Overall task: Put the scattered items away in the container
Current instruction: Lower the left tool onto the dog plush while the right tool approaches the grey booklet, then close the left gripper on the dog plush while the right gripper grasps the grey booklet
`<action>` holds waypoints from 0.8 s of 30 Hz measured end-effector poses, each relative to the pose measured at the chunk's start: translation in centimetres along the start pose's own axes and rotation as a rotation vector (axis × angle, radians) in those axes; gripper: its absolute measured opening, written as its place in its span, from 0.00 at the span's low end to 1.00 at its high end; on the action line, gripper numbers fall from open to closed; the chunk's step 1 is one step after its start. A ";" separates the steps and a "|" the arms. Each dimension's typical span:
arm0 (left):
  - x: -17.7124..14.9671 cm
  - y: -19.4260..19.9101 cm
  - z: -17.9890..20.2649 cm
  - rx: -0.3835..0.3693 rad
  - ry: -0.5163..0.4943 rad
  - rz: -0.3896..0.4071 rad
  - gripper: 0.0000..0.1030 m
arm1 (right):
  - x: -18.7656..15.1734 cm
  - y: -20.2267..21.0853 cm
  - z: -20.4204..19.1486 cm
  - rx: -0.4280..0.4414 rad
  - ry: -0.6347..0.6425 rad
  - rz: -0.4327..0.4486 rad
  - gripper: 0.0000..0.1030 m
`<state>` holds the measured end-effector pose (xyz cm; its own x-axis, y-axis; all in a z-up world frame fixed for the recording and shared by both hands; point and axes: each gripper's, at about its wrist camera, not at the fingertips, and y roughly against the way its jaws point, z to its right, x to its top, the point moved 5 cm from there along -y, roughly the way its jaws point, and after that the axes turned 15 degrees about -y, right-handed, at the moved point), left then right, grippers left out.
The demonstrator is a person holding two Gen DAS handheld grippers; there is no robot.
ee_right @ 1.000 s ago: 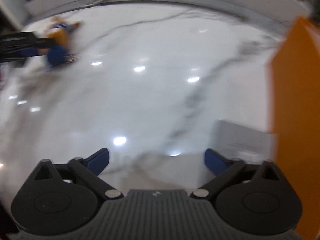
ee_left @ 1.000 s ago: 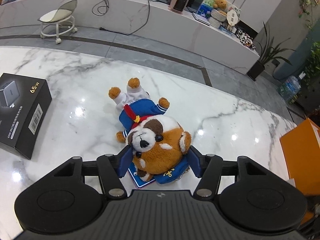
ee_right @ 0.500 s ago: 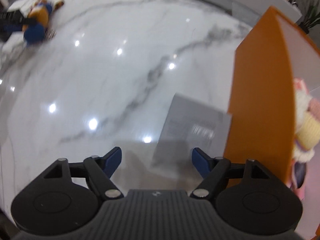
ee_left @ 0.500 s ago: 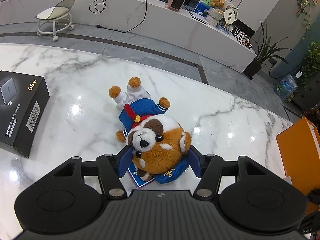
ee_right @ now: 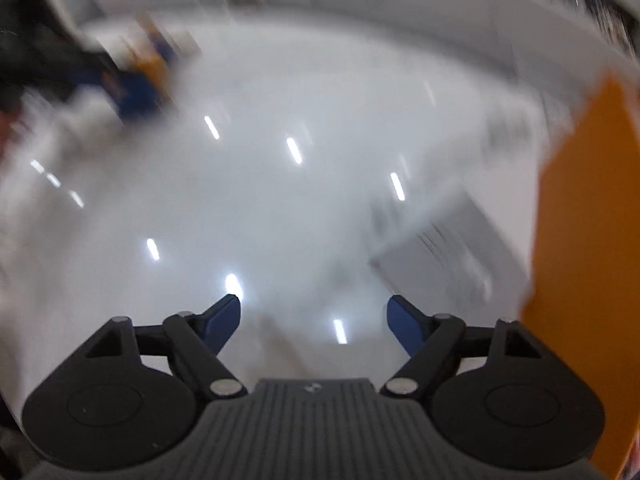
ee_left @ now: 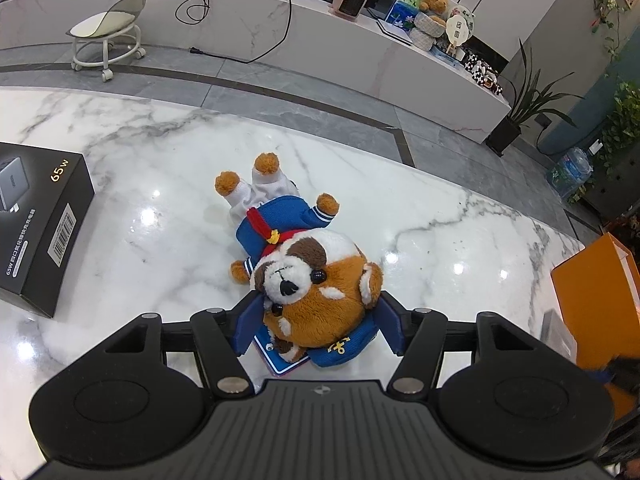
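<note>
The left claw (ee_left: 316, 330) has its pads pressed on the plush dog (ee_left: 316, 280) at lower centre — lift it straight, then swing to the orange box (ee_left: 596, 300) at right — while the right claw (ee_right: 314, 320) hangs open, empty.

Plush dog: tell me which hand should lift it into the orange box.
Left. The left claw already has its fingers on either side of the plush dog. The right claw is empty over bare table, nearer the orange box.
</note>
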<state>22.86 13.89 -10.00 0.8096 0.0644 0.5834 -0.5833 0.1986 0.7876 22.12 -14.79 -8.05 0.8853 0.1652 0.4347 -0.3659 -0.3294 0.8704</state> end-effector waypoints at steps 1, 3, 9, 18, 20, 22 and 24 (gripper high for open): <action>0.0 0.0 -0.1 -0.003 0.001 0.000 0.68 | 0.5 0.7 0.0 0.012 -0.025 0.014 0.84; -0.1 -0.1 -0.1 -0.009 0.004 -0.001 0.68 | 0.8 1.6 0.1 -0.031 -0.003 0.035 0.95; -0.3 -0.1 0.0 -0.017 0.001 -0.001 0.68 | 0.2 -0.9 2.0 -0.243 0.209 0.038 0.97; -0.5 -0.3 -0.3 -0.035 0.011 0.001 0.70 | 2.3 -3.1 4.2 -0.326 0.188 0.005 0.99; -0.6 -0.3 -0.3 -0.039 0.012 0.001 0.71 | 2.9 -3.6 4.2 -0.330 0.186 0.003 0.99; -0.6 -0.3 -0.4 -0.042 0.012 0.002 0.71 | 3.4 -4.1 4.4 -0.334 0.202 -0.015 0.99; -0.6 -0.3 -0.5 -0.046 0.012 0.002 0.71 | 3.6 -4.7 4.4 -0.335 0.216 -0.055 0.99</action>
<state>22.57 14.24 -10.69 0.8092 0.0765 0.5825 -0.5817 0.2432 0.7762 28.29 -16.75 -11.55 0.8383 0.3777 0.3932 -0.4248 0.0005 0.9053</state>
